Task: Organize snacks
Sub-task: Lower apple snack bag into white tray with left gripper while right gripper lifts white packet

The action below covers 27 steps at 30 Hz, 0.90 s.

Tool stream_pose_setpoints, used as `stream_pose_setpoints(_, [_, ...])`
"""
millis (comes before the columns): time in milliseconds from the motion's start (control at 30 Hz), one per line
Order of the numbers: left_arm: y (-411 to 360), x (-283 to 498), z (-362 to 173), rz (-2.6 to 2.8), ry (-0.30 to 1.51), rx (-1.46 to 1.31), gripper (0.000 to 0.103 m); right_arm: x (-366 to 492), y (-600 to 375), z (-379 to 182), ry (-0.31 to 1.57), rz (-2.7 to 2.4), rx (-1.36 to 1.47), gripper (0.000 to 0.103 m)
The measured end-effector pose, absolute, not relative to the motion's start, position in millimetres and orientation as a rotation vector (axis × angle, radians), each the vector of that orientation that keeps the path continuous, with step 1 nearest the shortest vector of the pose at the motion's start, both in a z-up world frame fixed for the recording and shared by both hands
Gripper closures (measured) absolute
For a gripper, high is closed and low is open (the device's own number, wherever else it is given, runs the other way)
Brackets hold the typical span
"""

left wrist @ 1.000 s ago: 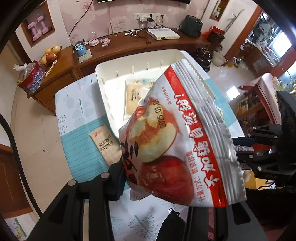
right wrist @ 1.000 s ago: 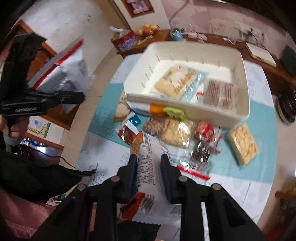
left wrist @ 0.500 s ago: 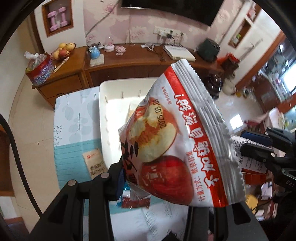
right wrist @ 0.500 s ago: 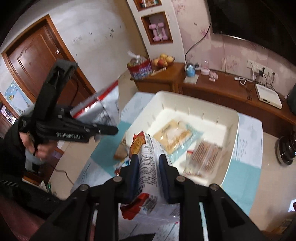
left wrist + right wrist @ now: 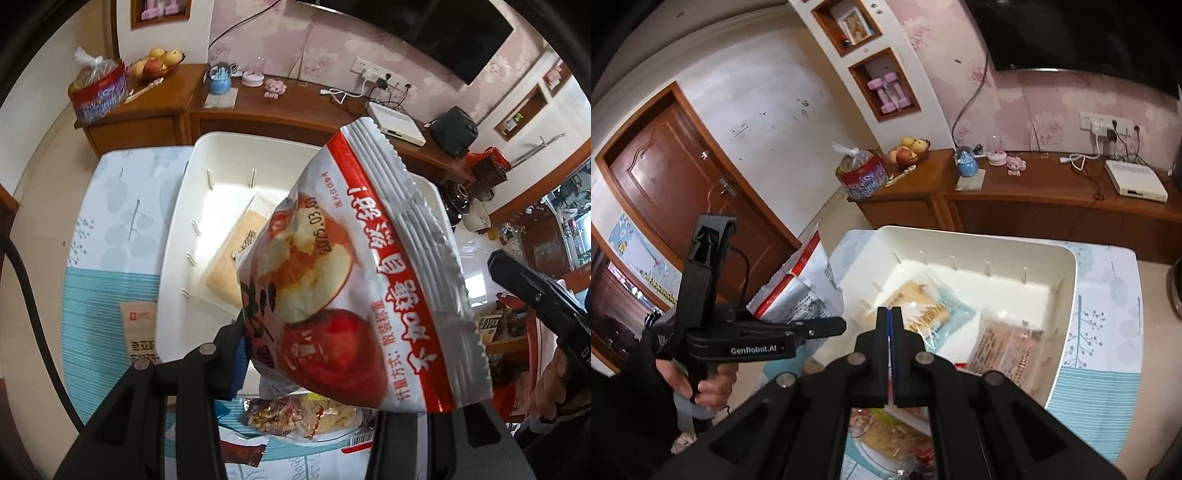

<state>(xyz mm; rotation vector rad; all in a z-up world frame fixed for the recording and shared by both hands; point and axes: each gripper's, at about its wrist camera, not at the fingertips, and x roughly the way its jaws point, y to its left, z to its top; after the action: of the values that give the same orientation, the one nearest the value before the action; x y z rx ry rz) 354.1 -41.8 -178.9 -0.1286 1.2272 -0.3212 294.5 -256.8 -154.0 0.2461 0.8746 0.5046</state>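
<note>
A living room with pink floral walls and dark wood furniture.

We see floral wallpaper (image 5: 1034, 110) running behind a long wooden sideboard (image 5: 1052, 195), with a black television (image 5: 1089, 33) at twelve to one o'clock in the right wrist view. At eleven o'clock two wall niches (image 5: 882, 85) are set into a white wall (image 5: 757, 92), and a brown wooden door (image 5: 672, 173) stands at nine to ten o'clock. On the sideboard we note a fruit bowl (image 5: 155, 61), a white set-top box (image 5: 1136, 181) and a wall socket strip (image 5: 1108, 123). The floor (image 5: 33, 166) is pale tile.
</note>
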Motion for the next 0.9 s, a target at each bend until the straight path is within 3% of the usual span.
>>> stream_pose_setpoints(67, [-44, 356, -183, -0.305, 1.234, -0.116, 0.056, 297, -261, -159, 0.881, 0.493, 0.250, 0.103])
stream_pose_setpoints(200, [-44, 355, -178, -0.287, 1.212, -0.111, 0.032, 299, -265, -164, 0.884, 0.480, 0.249, 0.103])
stream_pose_setpoints(233, [-44, 355, -175, -0.282, 1.199, -0.113, 0.030, 298, -267, -164, 0.881, 0.475, 0.248, 0.103])
stream_pose_setpoints(733, [-32, 317, -146, -0.271, 1.140, -0.159, 0.025, 263, -268, -167, 0.930, 0.293, 0.168, 0.099])
stream_pose_setpoints(900, [-27, 291, -135, -0.289, 1.145, -0.147, 0.025, 232, -261, -155, 0.916, 0.201, 0.156, 0.093])
